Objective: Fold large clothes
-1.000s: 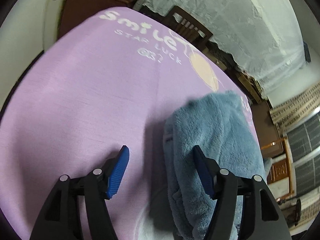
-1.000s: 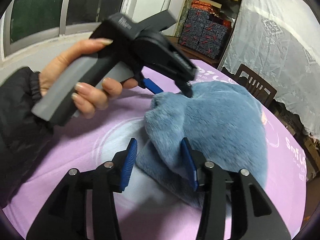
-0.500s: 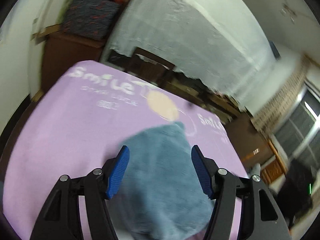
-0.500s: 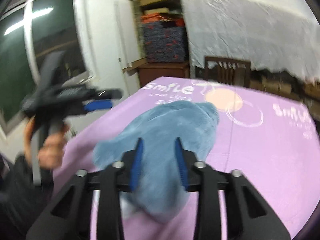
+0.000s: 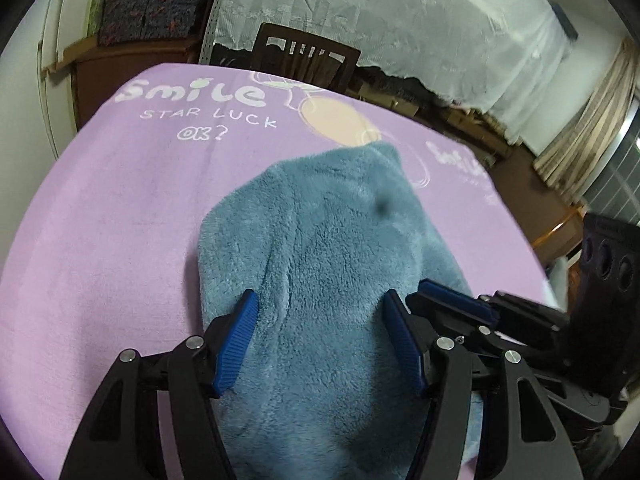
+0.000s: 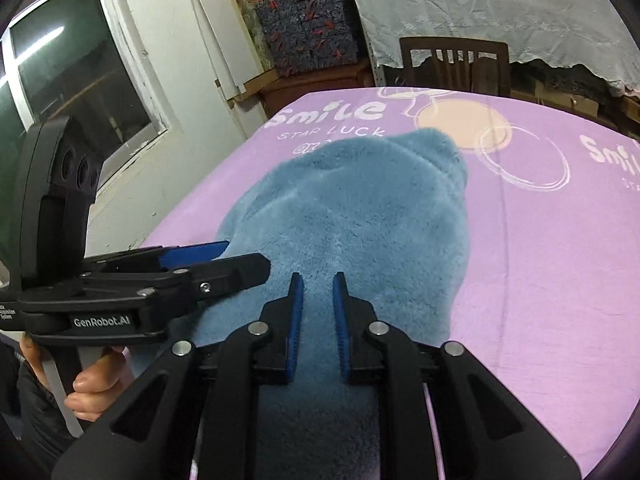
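Table (image 5: 100,208) covered by lilac cloth (image 6: 540,264), white print "Smile STAR LUCK OK?", peach circle (image 5: 332,120) toward far edge. Blue fleece garment (image 5: 332,248) lies bunched on cloth, mid-table, far tip overlapping peach circle.

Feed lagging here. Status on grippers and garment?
Left gripper open, straddling blue fleece. Right gripper has been closing, narrow gap, over fleece; grip unclear. Fleece bunched on purple cloth. Nothing blocking.

One blue fleece garment (image 5: 332,264) lay folded into a rounded, elongated bundle, pile outward. It extended forward from beneath both tools, its narrower far end lying well ahead.
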